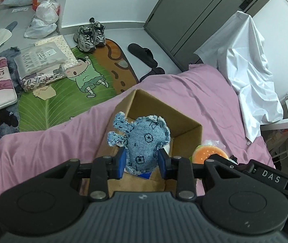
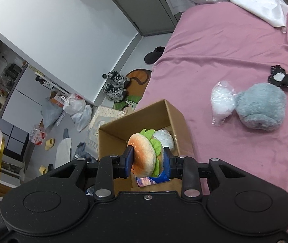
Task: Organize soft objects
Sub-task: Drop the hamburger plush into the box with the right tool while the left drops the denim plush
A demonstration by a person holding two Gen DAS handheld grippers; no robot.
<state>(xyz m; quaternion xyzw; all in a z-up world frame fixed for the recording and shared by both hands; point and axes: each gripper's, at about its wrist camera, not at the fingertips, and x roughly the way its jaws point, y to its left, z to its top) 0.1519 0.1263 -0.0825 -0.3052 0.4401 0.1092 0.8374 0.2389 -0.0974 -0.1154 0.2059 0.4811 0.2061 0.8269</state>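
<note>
Pink bed sheet [image 1: 42, 141], spread wide, wrinkled, carrying the box [image 1: 186, 128] near its floor-side edge. Beyond the box, a white cloth [image 1: 251, 64] draped over something at the far end of the sheet. On the floor past the box, a green cartoon rug [image 1: 79, 85] with a pair of sneakers [image 1: 90, 37] at its far edge.

Box open at the top, brown cardboard, already holding a white soft lump [image 2: 164, 138] and something blue [image 2: 162, 177] near its bottom.

On the sheet, well apart from the box, a grey plush [image 2: 261, 106] lying touching a clear plastic bag [image 2: 223, 101]; just past the plush, a small black lacy piece [image 2: 280, 78].

Over the box, left gripper [image 1: 142, 161] clamped on a denim toy [image 1: 141, 139], blue pads pressing its lower sides, ears sticking up above the box opening.

Also over the box, right gripper [image 2: 149, 162] clamped on a burger plush [image 2: 145, 156], bun side against one pad, green lettuce fringe toward the other, held on edge above the box interior.
</note>
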